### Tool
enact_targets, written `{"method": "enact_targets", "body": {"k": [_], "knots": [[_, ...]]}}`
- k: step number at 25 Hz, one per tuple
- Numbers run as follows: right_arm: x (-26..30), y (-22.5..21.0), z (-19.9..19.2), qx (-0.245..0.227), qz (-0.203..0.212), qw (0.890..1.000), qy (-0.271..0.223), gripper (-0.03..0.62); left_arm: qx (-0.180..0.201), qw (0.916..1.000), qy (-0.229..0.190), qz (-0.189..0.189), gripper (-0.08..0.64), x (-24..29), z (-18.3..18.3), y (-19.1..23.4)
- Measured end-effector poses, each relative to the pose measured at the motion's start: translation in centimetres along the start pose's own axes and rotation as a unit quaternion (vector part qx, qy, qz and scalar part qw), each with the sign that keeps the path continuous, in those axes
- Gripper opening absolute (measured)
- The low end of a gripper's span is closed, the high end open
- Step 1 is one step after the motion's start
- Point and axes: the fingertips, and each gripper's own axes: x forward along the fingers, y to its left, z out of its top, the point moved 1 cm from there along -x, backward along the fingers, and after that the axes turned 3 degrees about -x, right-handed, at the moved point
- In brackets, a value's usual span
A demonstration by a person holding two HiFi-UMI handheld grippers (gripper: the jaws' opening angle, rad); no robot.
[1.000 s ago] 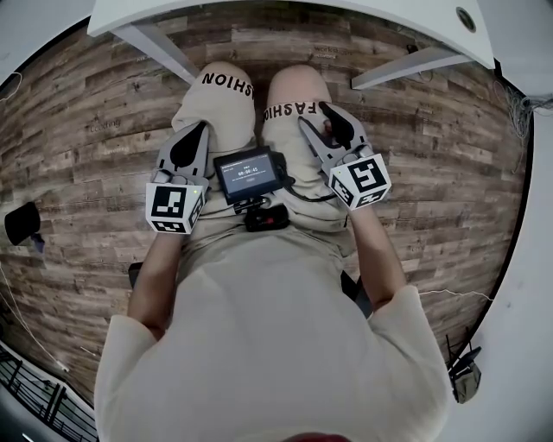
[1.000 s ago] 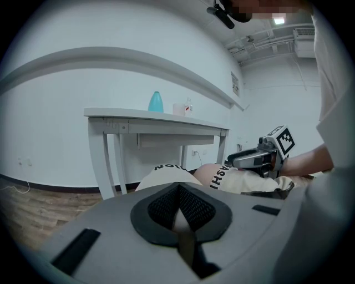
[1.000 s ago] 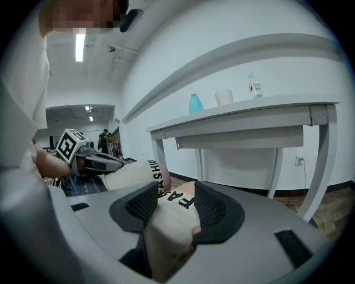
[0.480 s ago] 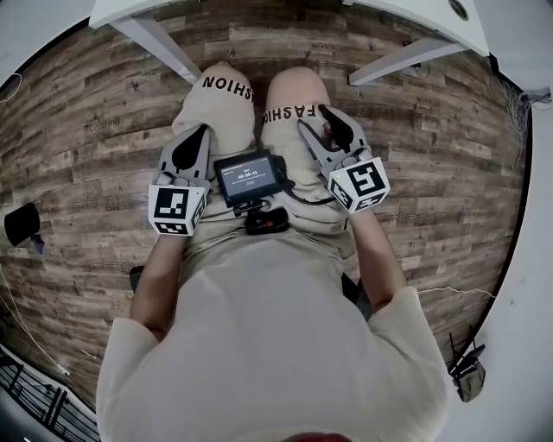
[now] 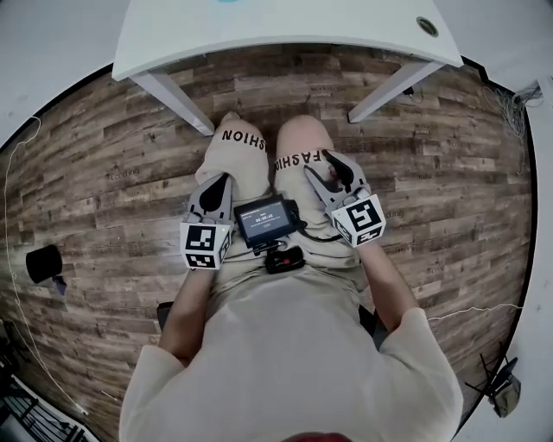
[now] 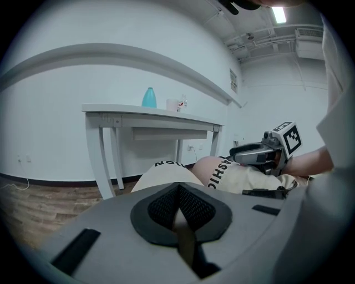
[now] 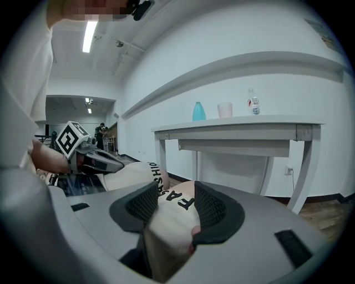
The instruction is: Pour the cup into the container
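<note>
- A seated person in beige clothing is seen from above, with a gripper held in each hand over the thighs, at the centre of the head view.
- The left gripper is seen with its pads pressed together at the tips; nothing is held between them.
- The right gripper is seen with its jaws spread; only the person's thigh, printed with black letters, shows through the gap, and nothing is pinched.
- A small screen is seen on the lap between the two grippers.
- A white table is placed across the top of the head view, beyond the knees and well apart from both grippers.
- The cup is set upright on the table, in the upper middle of the right gripper view.
- The teal container is placed just left of the cup there, apart from it.
- A small clear bottle is seen to the cup's right.
- A wood-plank floor is shown under the table and around the person.
</note>
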Motion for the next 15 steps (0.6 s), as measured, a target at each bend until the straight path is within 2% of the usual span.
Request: {"method": "enact_targets", "body": {"k": [6,11,15], "knots": [[-0.9,0.4,0.9,-0.042,-0.029,0.999,0.003,0.199,0.003,0.9997,0.025,-0.004,0.011,0.1,0.0,-0.9],[-2.7,-0.5,4.2,-0.061,-0.087,0.993,-0.051,0.199,-0.003,0.9995,0.027,-0.018,0.009,0.3,0.4,-1.0],[-3.1,0.6,5.3,-0.057,-0.088,0.992,-0.071,0.199,-0.004,0.9993,0.017,-0.034,0.011,0.1,1.2,-1.4]]}}
